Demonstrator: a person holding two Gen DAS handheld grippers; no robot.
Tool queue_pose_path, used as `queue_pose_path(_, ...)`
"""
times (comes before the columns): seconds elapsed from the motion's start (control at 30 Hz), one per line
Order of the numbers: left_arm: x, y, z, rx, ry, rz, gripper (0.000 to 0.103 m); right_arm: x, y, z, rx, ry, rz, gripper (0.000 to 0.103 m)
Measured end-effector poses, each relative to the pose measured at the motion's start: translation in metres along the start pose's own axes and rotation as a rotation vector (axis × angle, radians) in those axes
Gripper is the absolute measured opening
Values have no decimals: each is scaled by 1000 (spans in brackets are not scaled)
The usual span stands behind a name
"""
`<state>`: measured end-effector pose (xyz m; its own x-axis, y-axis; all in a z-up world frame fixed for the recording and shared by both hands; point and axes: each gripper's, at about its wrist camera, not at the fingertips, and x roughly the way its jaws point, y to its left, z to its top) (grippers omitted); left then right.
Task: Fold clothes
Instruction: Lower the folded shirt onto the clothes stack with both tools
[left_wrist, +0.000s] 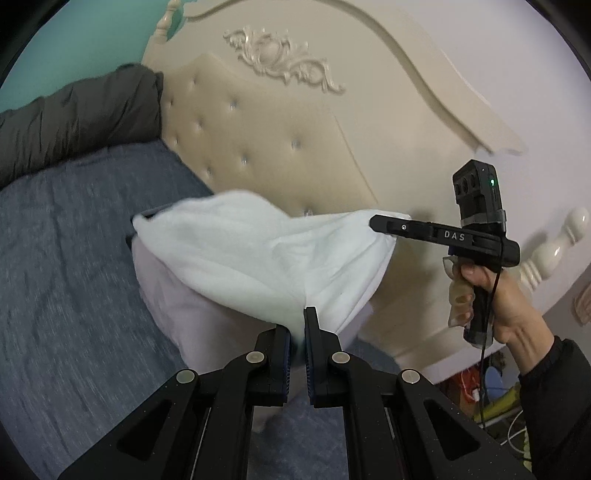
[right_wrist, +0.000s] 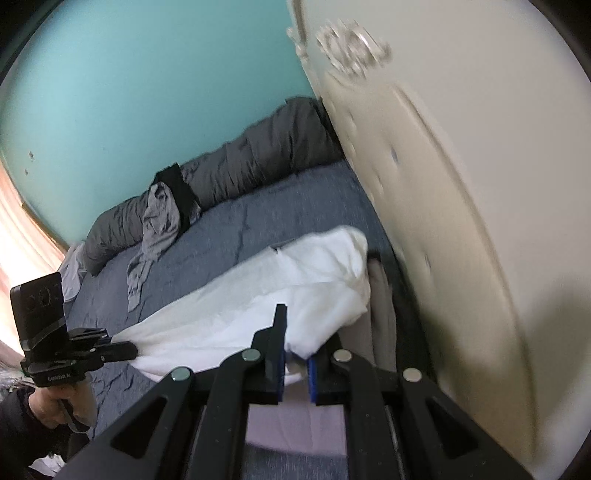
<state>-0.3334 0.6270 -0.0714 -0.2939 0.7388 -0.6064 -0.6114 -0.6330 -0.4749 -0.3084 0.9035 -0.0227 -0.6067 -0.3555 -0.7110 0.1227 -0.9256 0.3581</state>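
Observation:
A white garment (left_wrist: 258, 254) hangs stretched in the air above the blue bed, held at two corners. My left gripper (left_wrist: 298, 332) is shut on its near corner. My right gripper (left_wrist: 373, 223) is shut on its other corner by the headboard. In the right wrist view the white garment (right_wrist: 258, 288) runs from my right gripper (right_wrist: 295, 350) across to my left gripper (right_wrist: 135, 349). A pale lilac layer (left_wrist: 184, 310) hangs below the white cloth.
The blue bedspread (left_wrist: 74, 277) lies under the cloth. A cream tufted headboard (left_wrist: 295, 129) stands close behind. A dark grey duvet (right_wrist: 229, 166) lies rolled along the teal wall, with a grey garment (right_wrist: 155, 225) draped over it. Clutter and cables (left_wrist: 498, 395) lie on the floor.

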Motion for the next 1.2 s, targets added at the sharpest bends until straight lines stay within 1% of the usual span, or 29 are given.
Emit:
queue_pose_path(0.13,7,0,-21,-29,16,-3,6,4,-8,-21,32,15,8,8)
queue_pose_path(0.37,11,-2,-46,-47,26,4,6,2,-17,-46,50,35,19,8)
queue_pose_path(0.47,17,3,-56,-67,39,4,6,6,-24,-57,62,59,14,8)
queue_pose_path(0.57,23,6,-66,-86,51,8,6,11,-30,-66,78,62,22,8)
queue_pose_path(1.03,23,18,-86,-106,58,36,6,25,-39,-97,112,84,53,8)
queue_pose_path(1.17,28,24,-90,-121,83,20,7,25,-40,-102,114,74,20,10)
queue_pose_path(1.2,27,25,-90,-127,80,17,7,25,-41,-102,114,71,9,12)
